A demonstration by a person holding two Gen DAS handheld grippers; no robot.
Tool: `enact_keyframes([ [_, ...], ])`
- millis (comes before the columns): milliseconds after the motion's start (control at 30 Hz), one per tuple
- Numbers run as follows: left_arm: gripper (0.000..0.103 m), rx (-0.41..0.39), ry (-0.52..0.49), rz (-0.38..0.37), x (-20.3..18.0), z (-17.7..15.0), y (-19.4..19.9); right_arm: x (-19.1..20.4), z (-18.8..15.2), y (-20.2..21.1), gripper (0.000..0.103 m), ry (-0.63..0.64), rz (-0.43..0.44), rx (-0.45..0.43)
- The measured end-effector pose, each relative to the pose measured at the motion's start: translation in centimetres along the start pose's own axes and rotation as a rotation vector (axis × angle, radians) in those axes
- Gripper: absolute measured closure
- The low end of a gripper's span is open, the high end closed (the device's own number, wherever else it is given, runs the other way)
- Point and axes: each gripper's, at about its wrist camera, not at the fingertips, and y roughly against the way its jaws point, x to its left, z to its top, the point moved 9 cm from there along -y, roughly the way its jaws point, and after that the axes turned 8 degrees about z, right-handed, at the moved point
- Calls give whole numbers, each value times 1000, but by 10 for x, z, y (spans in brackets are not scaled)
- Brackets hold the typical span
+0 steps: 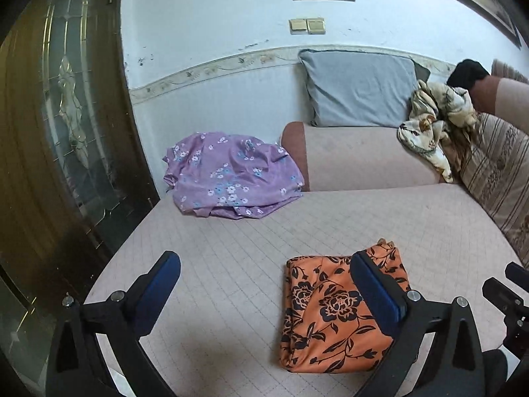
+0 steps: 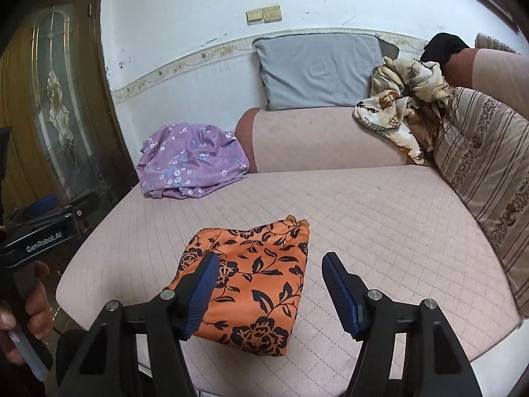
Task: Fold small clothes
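Note:
An orange cloth with a black flower print [image 1: 334, 311] [image 2: 254, 284] lies folded into a neat rectangle near the front edge of the pink quilted sofa seat [image 1: 231, 258] [image 2: 380, 231]. My left gripper [image 1: 264, 264] hovers above the seat with its jaws wide apart and nothing between them; the cloth lies below its right finger. My right gripper [image 2: 271, 264] stands open above the cloth, empty, clear of the fabric. A crumpled purple flowered garment [image 1: 228, 175] [image 2: 191, 165] sits at the back left of the seat.
A grey pillow [image 1: 360, 89] [image 2: 317, 69] leans on the wall above the pink armrest [image 1: 363, 155]. A cream patterned cloth [image 1: 433, 122] [image 2: 403, 106] is bunched beside a striped cushion [image 2: 489, 165]. A wooden glass-panel door [image 1: 66, 115] stands on the left. A hand [image 2: 29, 314] holds the left gripper's handle.

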Motion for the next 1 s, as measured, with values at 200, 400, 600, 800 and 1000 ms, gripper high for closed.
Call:
enact_keyframes([
  [200,1,2,36,38,15,-2,0,8,3,-1,34,-13,-4,-19],
  [400,1,-17,77,64,32,-2,1,22,1,-10,34,-3,-7,-11],
  [600,1,-15,60,94,44,-2,1,38,-3,-17,34,25,-10,-11],
  [800,1,-9,69,102,54,-6,-3,49,-3,-20,34,31,0,-15],
  [1000,1,-6,71,95,56,-7,-5,56,-5,-23,34,66,-9,-4],
])
